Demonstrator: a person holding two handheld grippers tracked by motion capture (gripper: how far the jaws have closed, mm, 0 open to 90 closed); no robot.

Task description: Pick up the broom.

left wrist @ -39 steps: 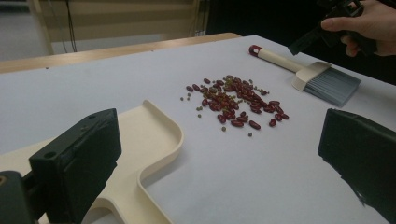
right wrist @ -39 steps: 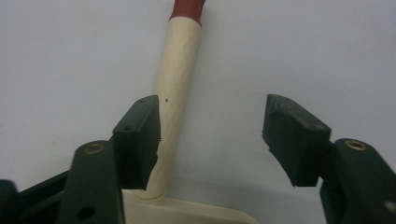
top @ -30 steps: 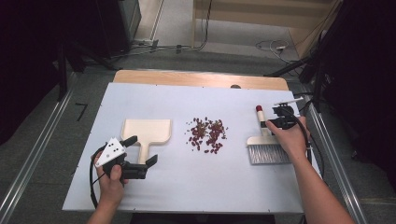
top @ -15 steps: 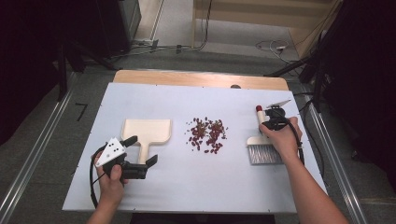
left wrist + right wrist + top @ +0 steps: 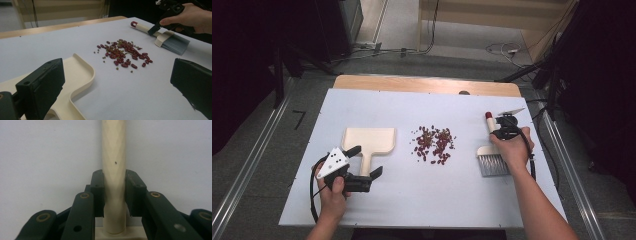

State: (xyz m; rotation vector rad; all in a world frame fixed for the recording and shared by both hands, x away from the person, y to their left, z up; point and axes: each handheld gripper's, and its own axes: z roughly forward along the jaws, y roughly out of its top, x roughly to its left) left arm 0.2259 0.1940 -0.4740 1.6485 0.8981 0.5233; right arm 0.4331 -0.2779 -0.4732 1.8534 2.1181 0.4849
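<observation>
My right gripper has just been closing its jaws and now clamps the brush by its cream handle (bristles lying on the worktop), right of the bean pile. My left gripper rests with jaws spread wide, straddling the dustpan handle, left of the beans.

Both forearms are bare, no sleeves showing. The left gripper is black with a grey three-cornered plate, dark-dotted, at its 10 o'clock, and a looping black cable. The right gripper has black jaws with brass-ringed pivots.
</observation>
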